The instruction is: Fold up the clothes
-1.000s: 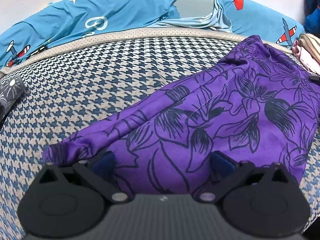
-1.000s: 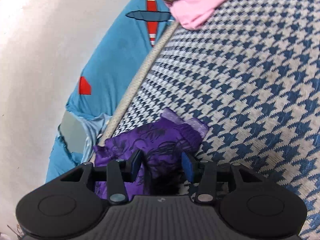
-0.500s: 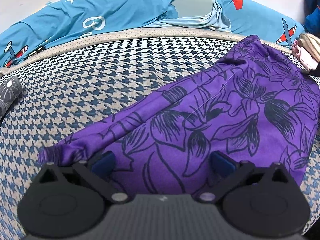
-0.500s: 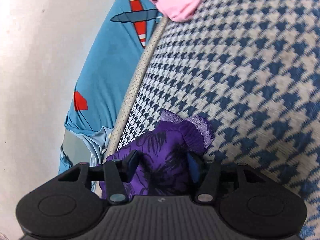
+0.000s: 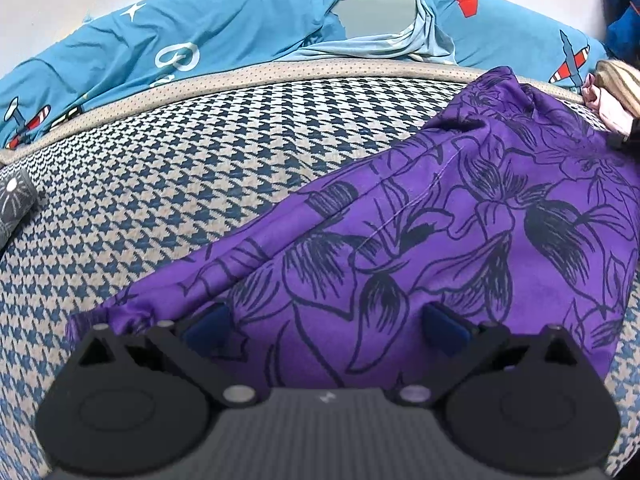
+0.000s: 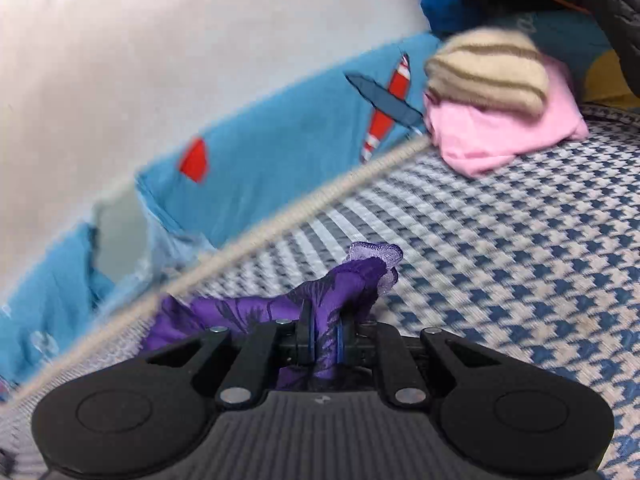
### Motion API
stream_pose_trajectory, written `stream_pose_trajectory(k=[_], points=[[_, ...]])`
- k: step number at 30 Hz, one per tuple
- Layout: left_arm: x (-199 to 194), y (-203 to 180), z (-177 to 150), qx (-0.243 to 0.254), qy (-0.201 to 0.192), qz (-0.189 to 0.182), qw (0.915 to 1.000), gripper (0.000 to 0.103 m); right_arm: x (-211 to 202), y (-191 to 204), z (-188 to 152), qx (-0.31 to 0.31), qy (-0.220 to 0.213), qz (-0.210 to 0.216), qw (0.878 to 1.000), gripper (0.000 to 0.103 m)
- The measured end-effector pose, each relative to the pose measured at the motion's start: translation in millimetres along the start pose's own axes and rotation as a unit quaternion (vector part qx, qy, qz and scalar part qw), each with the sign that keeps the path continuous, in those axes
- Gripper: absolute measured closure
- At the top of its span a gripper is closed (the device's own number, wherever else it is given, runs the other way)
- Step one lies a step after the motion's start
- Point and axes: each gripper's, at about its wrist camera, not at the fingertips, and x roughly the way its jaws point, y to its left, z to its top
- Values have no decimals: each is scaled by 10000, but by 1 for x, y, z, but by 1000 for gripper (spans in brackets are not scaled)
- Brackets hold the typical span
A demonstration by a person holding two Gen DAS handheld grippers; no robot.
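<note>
Clamping together on a bunched corner of the purple floral garment (image 6: 320, 308), the right gripper (image 6: 320, 338) is now pinching cloth that a second ago sat loose between parted fingers, and is lifting it off the houndstooth bed cover (image 6: 500, 280). The left gripper (image 5: 324, 326) is hovering with fingers apart over the garment's near hem, gripping nothing. Judging by this, a fold is starting from the far right corner
</note>
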Motion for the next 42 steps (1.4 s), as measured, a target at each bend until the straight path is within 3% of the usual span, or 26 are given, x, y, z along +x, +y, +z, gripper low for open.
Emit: stream_pose_trajectory(k=[3,7,9,13,19,33,42], points=[[1,1,0,26,-24,5,10000,0,6,-9,-4,300,215,-205,9991,80],[1,4,-1,2,-61,58,10000,0,-13,-12,-2,463,-16,-252,9986,72],[0,5,-2,-27,-74,93,9999,0,-26,-11,-4,473,-215,-336,9981,62],[-2,7,-4,-51,-85,162,9998,0,-48,-7,-14,425,-340,-319,9980,60],[-5,14,-7,-101,-53,264,9996,0,-75,11,-43,-130,-271,-105,9995,51],[-25,31,-25,-338,-82,282,9990,0,-111,38,-103,-863,-53,562,9947,49],[-39,30,-38,-321,-236,334,9986,0,-126,67,-137,-1648,52,1186,9792,49]])
